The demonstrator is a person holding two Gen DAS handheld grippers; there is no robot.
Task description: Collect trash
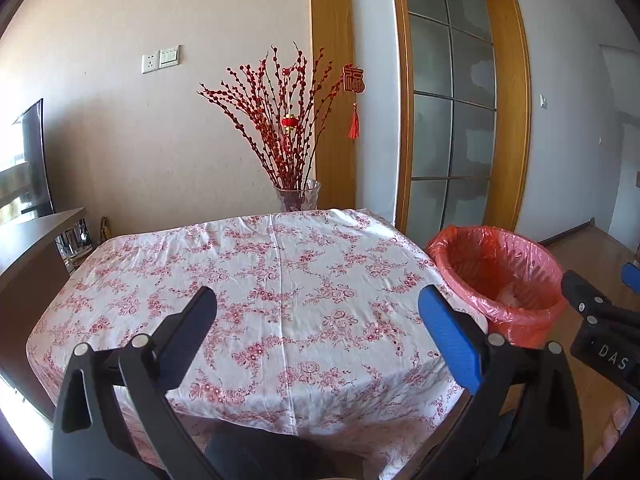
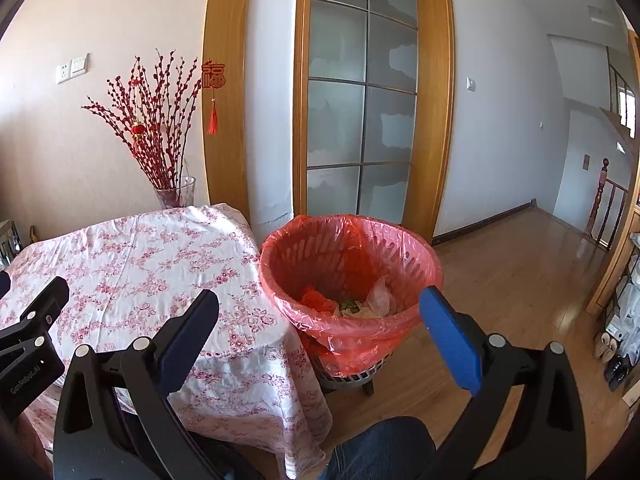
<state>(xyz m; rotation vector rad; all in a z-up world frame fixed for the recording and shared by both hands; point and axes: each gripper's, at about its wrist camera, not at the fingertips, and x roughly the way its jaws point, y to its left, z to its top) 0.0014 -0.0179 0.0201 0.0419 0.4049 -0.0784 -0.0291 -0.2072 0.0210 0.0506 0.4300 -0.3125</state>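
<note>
Two empty claws held wide open over a floral-cloth desk and a lined bin.

The left claw hovers gaping above the desk, gripping nothing; a vase of red branches stands behind. The right claw spreads wide over the bin, where trash lies inside.

The left wrist view looks forward and slightly down over the table, bin at 3 o'clock. The right wrist view sits further right, facing the bin close ahead, table at 9 o'clock. Both share table, bin, vase and door.
</note>
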